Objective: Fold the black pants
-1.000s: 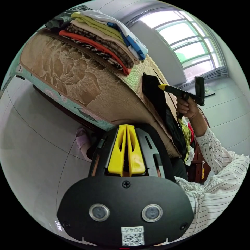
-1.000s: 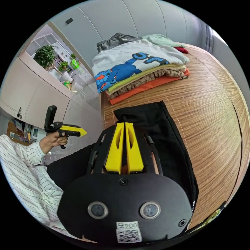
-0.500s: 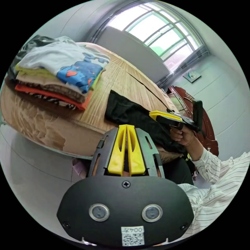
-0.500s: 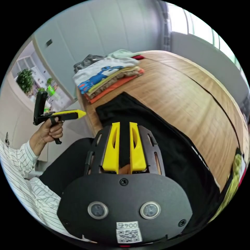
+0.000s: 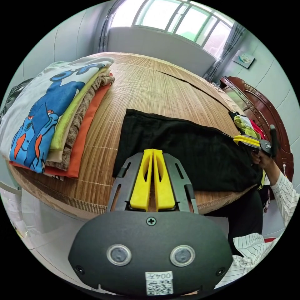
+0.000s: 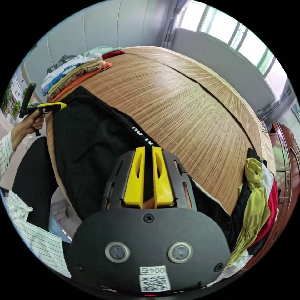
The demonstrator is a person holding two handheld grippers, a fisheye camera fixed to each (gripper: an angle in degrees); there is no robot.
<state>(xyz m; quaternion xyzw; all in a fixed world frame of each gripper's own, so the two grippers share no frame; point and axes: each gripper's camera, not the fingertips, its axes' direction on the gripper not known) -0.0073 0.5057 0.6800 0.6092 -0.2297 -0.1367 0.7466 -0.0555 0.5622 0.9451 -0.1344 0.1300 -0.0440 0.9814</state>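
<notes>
Black pants (image 5: 184,153) spread flat on bamboo mat (image 5: 150,84). Left tongs (image 5: 152,152) pressed together, empty. Right tongs (image 6: 147,150) slightly apart over pants.

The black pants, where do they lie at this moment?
The black pants lie flat on the bamboo mat, between the folded stack and the unfolded pile.

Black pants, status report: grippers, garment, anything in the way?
Left gripper shut, empty, over the pants' near edge. Right gripper slightly open above them. Black pants flat on the mat, unfolded. Folded stack beside, loose clothes pile at the far end.
</notes>
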